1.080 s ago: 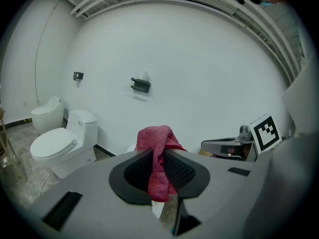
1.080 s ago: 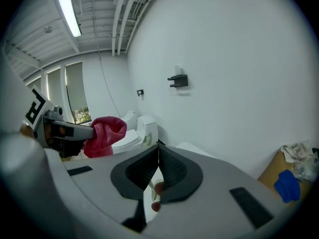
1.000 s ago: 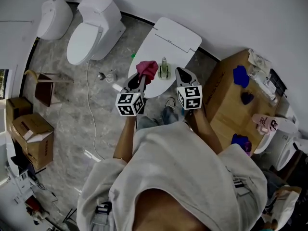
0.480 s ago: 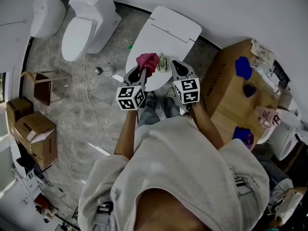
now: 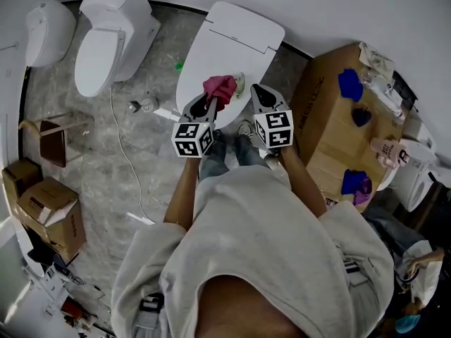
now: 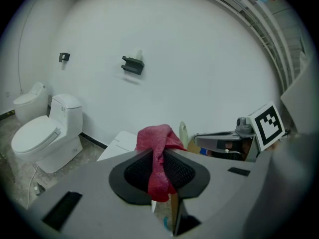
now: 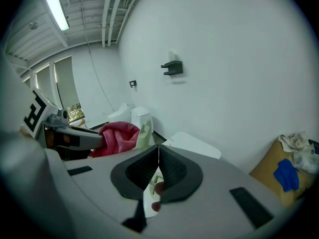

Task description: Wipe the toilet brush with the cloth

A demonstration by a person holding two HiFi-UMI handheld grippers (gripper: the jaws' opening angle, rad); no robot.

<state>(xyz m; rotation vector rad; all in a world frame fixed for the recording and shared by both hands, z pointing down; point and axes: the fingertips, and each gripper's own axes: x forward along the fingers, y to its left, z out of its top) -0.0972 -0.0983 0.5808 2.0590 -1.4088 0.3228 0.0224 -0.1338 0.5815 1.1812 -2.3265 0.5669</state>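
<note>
Grey stone floor [image 5: 106, 160]; the toilet brush [image 5: 239, 83] stands upright on a white toilet lid [image 5: 218, 48].
Both arms reach forward: the left gripper [image 5: 210, 103] pinches the red cloth [image 5: 220, 88], and the right gripper [image 5: 256, 92] has its 2 jaws pressed together.

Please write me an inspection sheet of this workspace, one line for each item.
Surface: toilet lid, white, closed.
Job's things: red cloth held in a tool; pale green brush upright beside it.
Clutter: box at the right with blue cloths on it; more boxes at the left.
Tools: left tool shut on cloth; right tool shut, nothing between.
Cables: white cable on the floor.
Surroundings: two more toilets by the wall.
</note>
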